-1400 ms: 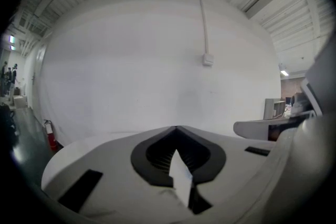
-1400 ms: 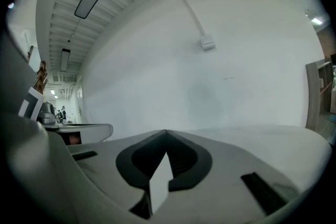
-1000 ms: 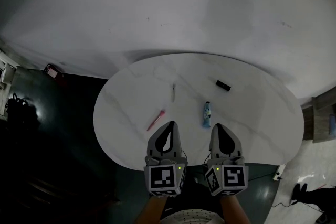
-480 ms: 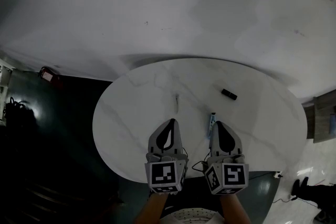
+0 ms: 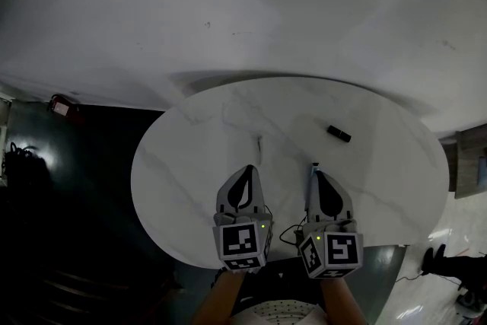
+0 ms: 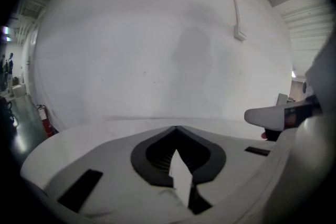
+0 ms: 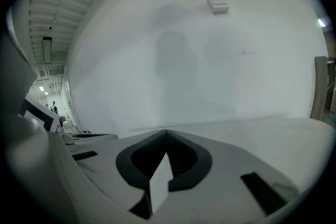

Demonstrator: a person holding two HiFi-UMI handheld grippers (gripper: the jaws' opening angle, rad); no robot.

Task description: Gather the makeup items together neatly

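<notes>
A white marble oval table (image 5: 190, 164) holds a small black makeup item (image 5: 338, 134) at the back right and a thin pale stick (image 5: 259, 144) near the middle. Only the far end of a blue tube (image 5: 313, 165) shows, just past my right gripper's tip. My left gripper (image 5: 245, 170) and right gripper (image 5: 318, 173) hover side by side over the near half of the table, both shut with nothing held. The left gripper view shows shut jaws (image 6: 177, 127) facing the wall, and so does the right gripper view (image 7: 166, 132). No pink item shows now.
A white wall (image 5: 243, 4) rises right behind the table. Dark floor lies to the left, with a red object (image 5: 59, 107) on it. A wooden piece of furniture (image 5: 472, 164) stands at the right edge. The table's near rim (image 5: 190, 259) runs just below the grippers.
Both grippers have moved forward over the table, still shut. The left one now covers the pink item and the right one covers most of the blue tube.
</notes>
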